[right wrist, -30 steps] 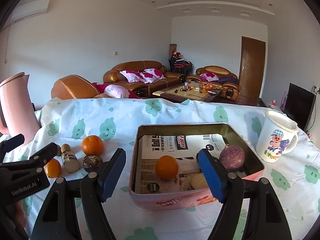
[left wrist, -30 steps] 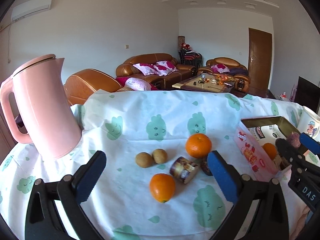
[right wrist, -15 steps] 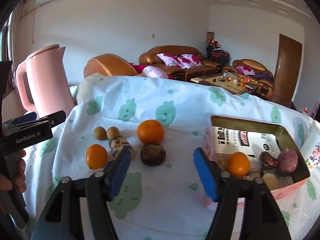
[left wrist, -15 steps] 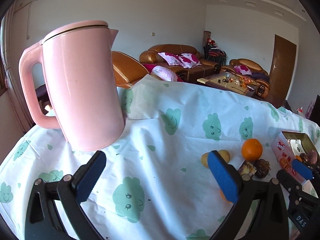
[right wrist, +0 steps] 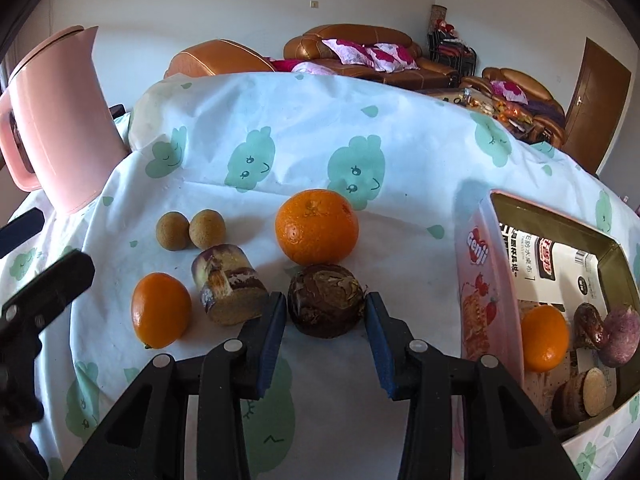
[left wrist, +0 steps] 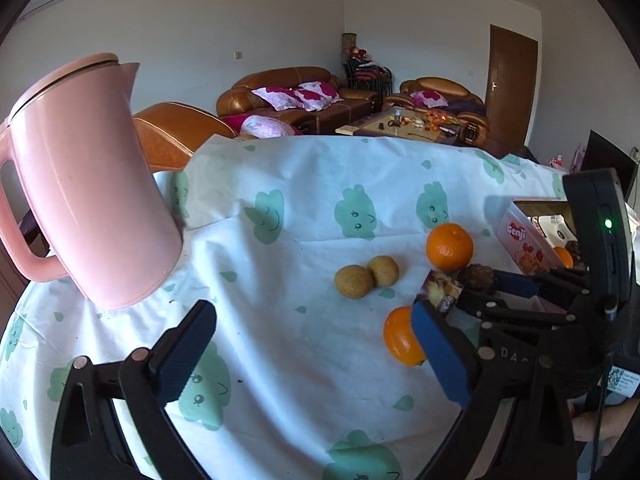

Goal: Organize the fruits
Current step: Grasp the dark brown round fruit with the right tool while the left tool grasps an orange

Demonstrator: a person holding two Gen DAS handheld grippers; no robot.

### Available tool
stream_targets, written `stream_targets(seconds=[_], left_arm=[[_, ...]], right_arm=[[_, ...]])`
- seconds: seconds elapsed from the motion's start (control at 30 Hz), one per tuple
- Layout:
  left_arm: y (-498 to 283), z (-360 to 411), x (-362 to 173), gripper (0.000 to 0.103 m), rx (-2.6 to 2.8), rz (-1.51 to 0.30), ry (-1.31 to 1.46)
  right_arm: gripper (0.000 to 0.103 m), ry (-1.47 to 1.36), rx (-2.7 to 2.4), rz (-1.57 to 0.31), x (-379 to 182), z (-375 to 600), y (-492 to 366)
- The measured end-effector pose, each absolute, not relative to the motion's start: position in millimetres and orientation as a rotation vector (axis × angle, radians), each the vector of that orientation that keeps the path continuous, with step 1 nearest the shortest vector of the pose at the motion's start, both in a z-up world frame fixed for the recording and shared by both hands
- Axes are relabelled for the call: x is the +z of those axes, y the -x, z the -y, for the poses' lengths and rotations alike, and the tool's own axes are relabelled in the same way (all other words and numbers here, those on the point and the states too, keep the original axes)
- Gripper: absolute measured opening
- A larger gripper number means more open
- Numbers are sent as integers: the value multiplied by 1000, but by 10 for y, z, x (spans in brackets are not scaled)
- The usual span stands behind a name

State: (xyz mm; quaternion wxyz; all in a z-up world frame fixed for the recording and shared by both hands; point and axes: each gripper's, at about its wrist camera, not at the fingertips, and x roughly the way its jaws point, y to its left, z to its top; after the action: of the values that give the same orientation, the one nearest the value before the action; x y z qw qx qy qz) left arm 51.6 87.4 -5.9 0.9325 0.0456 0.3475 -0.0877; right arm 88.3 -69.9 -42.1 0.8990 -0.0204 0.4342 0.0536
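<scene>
Closing right gripper [right wrist: 325, 314] jaws flanking dark brown fruit [right wrist: 326, 300], left gripper [left wrist: 308, 354] wide, empty

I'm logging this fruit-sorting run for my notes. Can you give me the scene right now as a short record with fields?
surface: table with green-print cloth
tin box: open, at right, holds an orange and other pieces
loose on cloth: large orange, small orange, two brown fruits, cut chunk, dark round fruit
right hand-held gripper: jaws just closing around the dark round fruit, grip not confirmed
left hand-held gripper: open, empty
pink kettle: far left
</scene>
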Motion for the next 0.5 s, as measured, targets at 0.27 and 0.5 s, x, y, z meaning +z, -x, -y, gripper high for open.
stream_targets(seconds=[0.27, 0.5], left_arm=[[-485, -715, -136, 95, -290, -748, -130], [-533, -615, -258, 75, -323, -793, -142]], right_arm=[[40, 9, 152, -851, -338, 725, -716], [40, -18, 146, -738, -164, 888, -279]])
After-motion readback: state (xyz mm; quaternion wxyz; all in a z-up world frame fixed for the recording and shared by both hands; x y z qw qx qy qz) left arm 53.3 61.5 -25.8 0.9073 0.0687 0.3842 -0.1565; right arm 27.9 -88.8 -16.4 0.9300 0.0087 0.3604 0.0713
